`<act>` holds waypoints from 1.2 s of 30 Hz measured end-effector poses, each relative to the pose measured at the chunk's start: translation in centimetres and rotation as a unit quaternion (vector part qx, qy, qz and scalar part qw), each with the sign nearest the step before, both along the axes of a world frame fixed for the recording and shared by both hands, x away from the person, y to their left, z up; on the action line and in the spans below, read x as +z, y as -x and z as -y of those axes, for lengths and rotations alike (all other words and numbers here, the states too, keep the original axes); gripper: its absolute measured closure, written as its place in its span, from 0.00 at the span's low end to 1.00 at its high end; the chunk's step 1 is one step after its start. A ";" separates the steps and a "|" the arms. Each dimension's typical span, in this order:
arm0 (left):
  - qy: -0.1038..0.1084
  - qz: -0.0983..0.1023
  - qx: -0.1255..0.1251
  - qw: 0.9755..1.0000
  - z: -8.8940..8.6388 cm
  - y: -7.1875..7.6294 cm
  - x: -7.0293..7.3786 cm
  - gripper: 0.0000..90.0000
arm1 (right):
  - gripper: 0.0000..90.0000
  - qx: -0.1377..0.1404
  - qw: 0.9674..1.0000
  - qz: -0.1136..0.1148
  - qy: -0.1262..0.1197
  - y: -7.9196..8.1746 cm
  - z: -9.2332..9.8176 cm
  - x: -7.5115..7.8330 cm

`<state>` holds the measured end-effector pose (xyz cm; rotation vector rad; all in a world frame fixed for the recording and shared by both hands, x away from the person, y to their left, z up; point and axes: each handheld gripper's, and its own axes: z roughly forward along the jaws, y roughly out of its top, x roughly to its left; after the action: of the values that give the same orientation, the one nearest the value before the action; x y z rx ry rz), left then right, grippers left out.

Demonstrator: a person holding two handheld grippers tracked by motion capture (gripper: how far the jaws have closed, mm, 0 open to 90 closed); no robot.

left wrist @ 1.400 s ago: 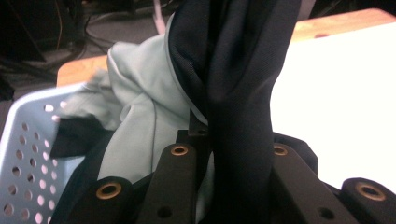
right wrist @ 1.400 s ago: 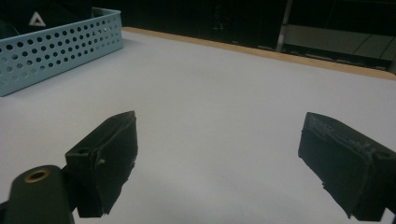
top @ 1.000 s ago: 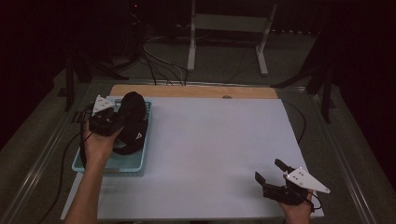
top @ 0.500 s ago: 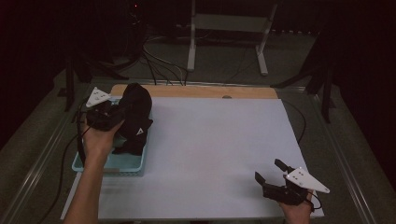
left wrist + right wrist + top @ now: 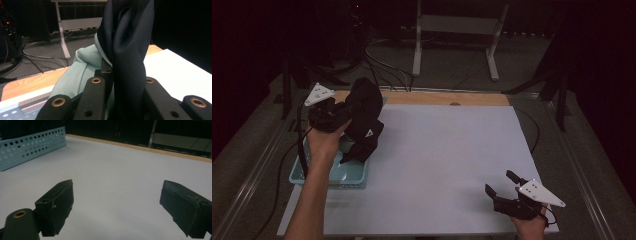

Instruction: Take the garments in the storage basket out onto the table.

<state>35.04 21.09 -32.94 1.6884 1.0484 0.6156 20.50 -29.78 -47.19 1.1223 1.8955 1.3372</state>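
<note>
A black garment point(image 5: 364, 117) with a pale green lining point(image 5: 77, 72) hangs from my left gripper point(image 5: 343, 111), which is shut on it above the light blue perforated basket point(image 5: 339, 176) at the table's left. In the left gripper view the dark cloth point(image 5: 127, 50) is pinched between the jaws and rises straight up. My right gripper point(image 5: 503, 184) rests low near the front right corner of the white table top point(image 5: 447, 155), open, with nothing between its fingers point(image 5: 56, 205).
The basket's perforated wall point(image 5: 32, 143) shows at the far left of the right gripper view. A wooden strip point(image 5: 447, 98) runs along the table's far edge. Cables point(image 5: 382, 60) and a metal stand point(image 5: 457, 30) lie on the floor behind.
My left gripper has lifted the black garment up out of the basket and slightly away from me. The right gripper has stayed in place.
</note>
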 end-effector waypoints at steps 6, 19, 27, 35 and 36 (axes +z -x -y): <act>0.005 0.002 -0.009 1.000 1.0 -0.3 0.4 0.91 | 0.13 0.000 1.000 0.000 -0.001 0.0 0.0 0.0; 0.013 0.000 -0.024 1.000 2.7 -1.0 0.5 0.91 | 0.13 0.000 1.000 0.001 0.000 0.0 0.1 0.0; 0.017 -0.003 -0.032 0.999 3.5 -1.3 0.1 0.91 | 0.13 0.000 1.000 0.000 0.000 0.0 0.1 0.0; 0.030 -0.008 -0.041 0.999 4.9 -1.7 -0.3 0.91 | 0.13 0.000 1.000 0.000 0.000 0.0 0.1 0.0; 0.029 -0.008 -0.044 0.999 5.3 -1.8 -0.4 0.91 | 0.13 -0.001 1.000 -0.001 0.001 0.0 0.1 0.0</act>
<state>36.87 15.83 -33.34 1.6812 0.9875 0.5104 20.50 -29.88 -47.18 1.1238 1.8964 1.3341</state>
